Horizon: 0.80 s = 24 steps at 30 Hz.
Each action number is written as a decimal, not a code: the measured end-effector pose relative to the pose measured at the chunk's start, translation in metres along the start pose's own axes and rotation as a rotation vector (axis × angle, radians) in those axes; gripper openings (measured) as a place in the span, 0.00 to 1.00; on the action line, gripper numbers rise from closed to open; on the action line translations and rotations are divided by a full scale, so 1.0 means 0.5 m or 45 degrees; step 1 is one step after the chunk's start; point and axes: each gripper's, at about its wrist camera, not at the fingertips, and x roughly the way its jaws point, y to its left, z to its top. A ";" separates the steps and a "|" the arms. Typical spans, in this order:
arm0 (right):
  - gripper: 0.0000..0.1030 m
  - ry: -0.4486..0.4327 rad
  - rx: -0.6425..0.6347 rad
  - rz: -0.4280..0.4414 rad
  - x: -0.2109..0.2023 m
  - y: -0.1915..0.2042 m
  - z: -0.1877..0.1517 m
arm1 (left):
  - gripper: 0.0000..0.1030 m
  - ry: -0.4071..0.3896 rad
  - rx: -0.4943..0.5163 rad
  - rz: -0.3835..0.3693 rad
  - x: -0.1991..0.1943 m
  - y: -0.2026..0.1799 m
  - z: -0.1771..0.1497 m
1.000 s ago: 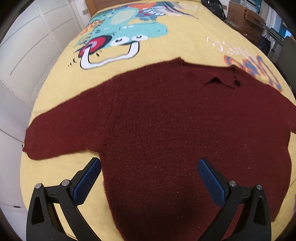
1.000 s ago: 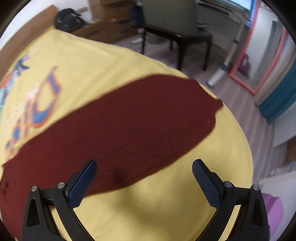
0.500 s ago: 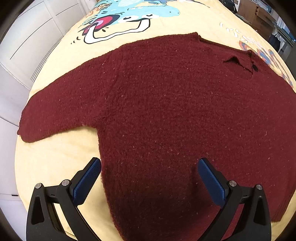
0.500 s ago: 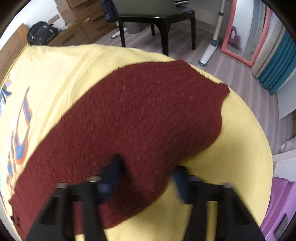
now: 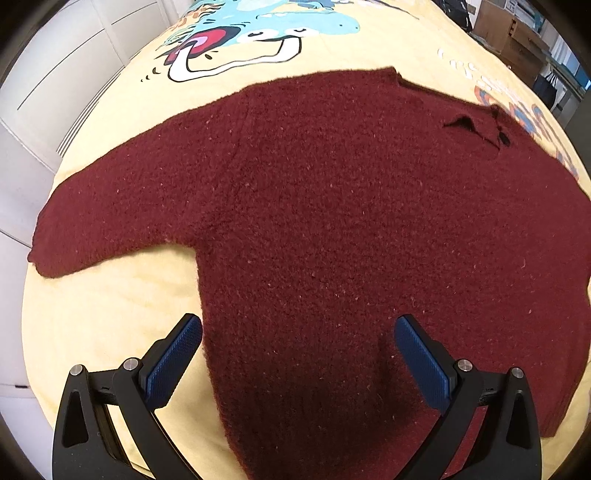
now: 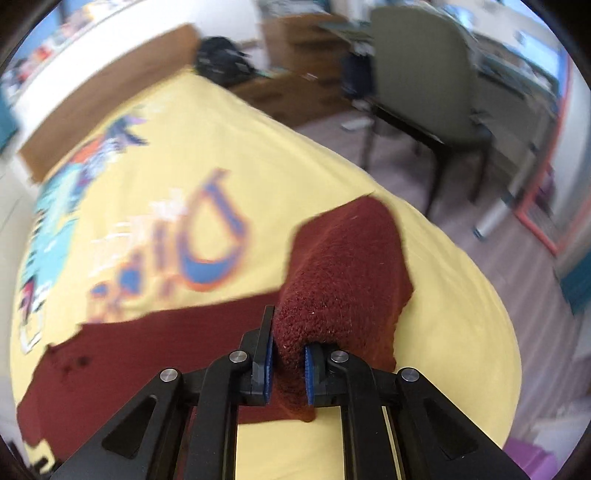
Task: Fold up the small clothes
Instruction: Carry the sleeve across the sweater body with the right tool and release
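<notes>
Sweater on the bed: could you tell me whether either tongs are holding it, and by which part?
The right tongs pinch the sweater by its sleeve; the left tongs are open, holding nothing.

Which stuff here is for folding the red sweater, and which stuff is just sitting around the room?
For the folding:
- maroon sweater
- its sleeve, pinched in the right claw
- left claw, open above the sweater's hem
- yellow cartoon bedspread that it lies on

Just lying about:
- chair
- black backpack
- wooden drawers

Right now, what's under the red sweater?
The yellow bedspread shows all around the sweater. Whatever its body covers is hidden. One sleeve is lifted, pinched in the right hand-held gripper.
</notes>
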 end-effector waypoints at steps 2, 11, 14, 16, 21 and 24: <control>0.12 -0.026 -0.041 0.077 -0.038 0.067 0.007 | 0.99 -0.018 -0.003 -0.009 -0.010 0.005 0.006; 0.12 -0.020 -0.271 0.288 -0.090 0.367 -0.006 | 0.99 -0.096 -0.021 -0.058 -0.040 0.029 0.046; 0.12 0.021 -0.317 0.345 -0.074 0.452 -0.037 | 0.99 -0.108 -0.019 -0.061 -0.038 0.045 0.069; 0.12 0.064 -0.348 0.368 -0.054 0.501 -0.064 | 0.99 -0.109 -0.018 -0.061 -0.039 0.049 0.076; 0.12 0.213 -0.450 0.376 0.015 0.586 -0.162 | 0.99 -0.072 0.023 -0.041 -0.023 0.049 0.087; 0.12 0.322 -0.478 0.373 0.062 0.604 -0.240 | 0.99 -0.055 0.045 -0.028 -0.010 0.049 0.084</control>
